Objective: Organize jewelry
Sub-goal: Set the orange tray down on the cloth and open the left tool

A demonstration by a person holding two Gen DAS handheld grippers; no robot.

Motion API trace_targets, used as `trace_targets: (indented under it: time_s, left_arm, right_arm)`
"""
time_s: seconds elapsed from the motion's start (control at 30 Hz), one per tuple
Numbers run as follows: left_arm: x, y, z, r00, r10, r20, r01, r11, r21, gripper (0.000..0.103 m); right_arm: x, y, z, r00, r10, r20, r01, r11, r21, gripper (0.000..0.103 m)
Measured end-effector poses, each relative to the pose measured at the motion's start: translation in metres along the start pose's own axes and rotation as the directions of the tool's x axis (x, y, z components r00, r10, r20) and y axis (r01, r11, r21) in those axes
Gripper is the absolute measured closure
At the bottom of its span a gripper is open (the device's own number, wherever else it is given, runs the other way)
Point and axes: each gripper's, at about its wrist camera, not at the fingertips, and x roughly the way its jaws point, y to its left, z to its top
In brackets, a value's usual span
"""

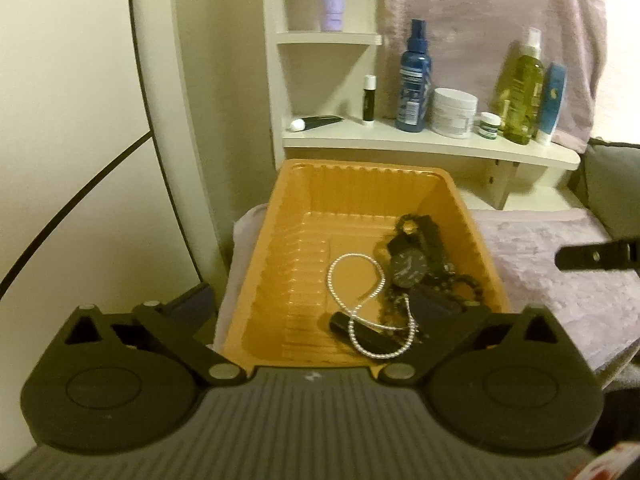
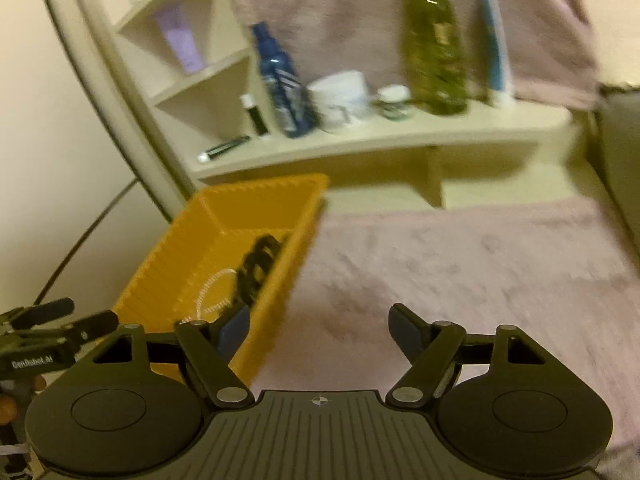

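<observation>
Pearl necklace (image 1: 370, 304) inside orange tray (image 1: 256, 280), lower centre, just ahead of spread, empty left gripper (image 1: 316, 304); right gripper (image 2: 320, 330) spread too, farther off.

Orange tray (image 1: 256, 264) rests on the pink fuzzy cloth (image 1: 560, 280).

Left wrist cam is sitting close behind the orange tray (image 1: 276, 216), looking down into it and forward at the shelf (image 1: 432, 146). Right wrist cam is sitting further right, over the pink cloth (image 2: 460, 264) on the desk, facing the same shelf (image 2: 360, 144) with the tray (image 2: 168, 264) at its left, image blurred. Both are sharing tray, shelf bottles, cloth; each is catching the other gripper at its edge.
</observation>
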Motion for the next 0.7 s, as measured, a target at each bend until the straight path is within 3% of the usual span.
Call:
trace_targets:
  time_s: [0.4,0.7]
  left_arm:
    - [-0.021,-0.034,-0.012,0.998,-0.040,-0.046,0.041,0.999,0.017,0.000]
    - [-0.037,-0.057,-0.017,0.993,-0.082,-0.083,0.084,0.996,0.016,0.000]
  right_arm:
    - [-0.044,-0.013,-0.036,0.988,-0.141,-0.060,0.142,0.990,0.023,0.026]
    - [-0.072,-0.025,-0.054,0.982,-0.169,-0.090,0.174,0.983,0.061,0.026]
